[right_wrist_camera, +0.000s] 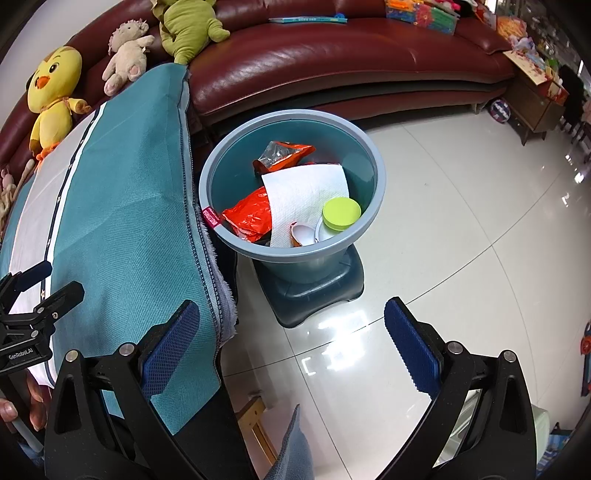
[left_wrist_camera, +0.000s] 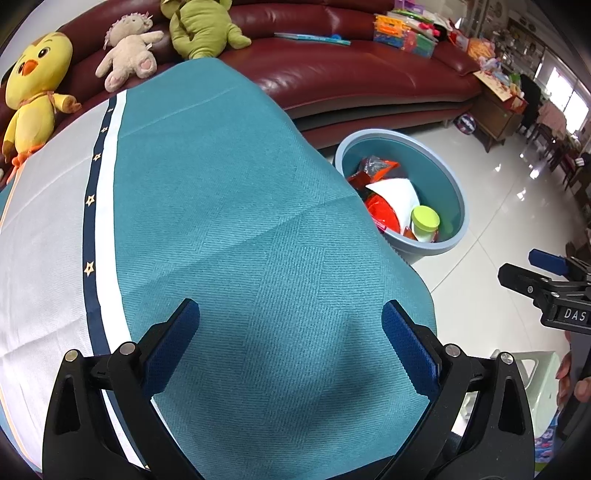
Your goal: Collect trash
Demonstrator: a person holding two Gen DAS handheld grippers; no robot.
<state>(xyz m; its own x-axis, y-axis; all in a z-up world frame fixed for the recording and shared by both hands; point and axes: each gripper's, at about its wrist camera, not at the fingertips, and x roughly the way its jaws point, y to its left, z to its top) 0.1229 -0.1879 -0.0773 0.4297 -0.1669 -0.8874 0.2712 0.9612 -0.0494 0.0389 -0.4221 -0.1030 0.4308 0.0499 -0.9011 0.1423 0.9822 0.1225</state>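
The left tongs (left_wrist_camera: 290, 341) are hovering over the teal cloth (left_wrist_camera: 229, 206) that is covering the tabletop, with their blue-padded fingers (left_wrist_camera: 173, 343) standing wide apart and gripping nothing. The right tongs (right_wrist_camera: 291, 343) are hovering past the right edge of the tabletop, over the glossy tiled floor (right_wrist_camera: 461, 229); their fingers are likewise spread apart and empty.

The trash is lying in the round blue bin (right_wrist_camera: 218, 166), which is standing on the floor just beside the right edge of the tabletop. Inside the bin, a white paper towel (right_wrist_camera: 306, 192) is lying over an orange-red wrapper (right_wrist_camera: 247, 216). A second orange wrapper (right_wrist_camera: 286, 153) is resting toward the far wall of the bin. A white cup with a lime-green lid (right_wrist_camera: 341, 212) is sitting against the near right wall of the bin.

The cloth is showing a white panel and a dark band with small stars (left_wrist_camera: 92, 229) toward the left edge of the tabletop.

Beyond the far edge, a dark red leather sofa (right_wrist_camera: 332, 62) is carrying a yellow chick plush (right_wrist_camera: 55, 92), a beige plush (right_wrist_camera: 125, 55) and a green plush (right_wrist_camera: 188, 29).
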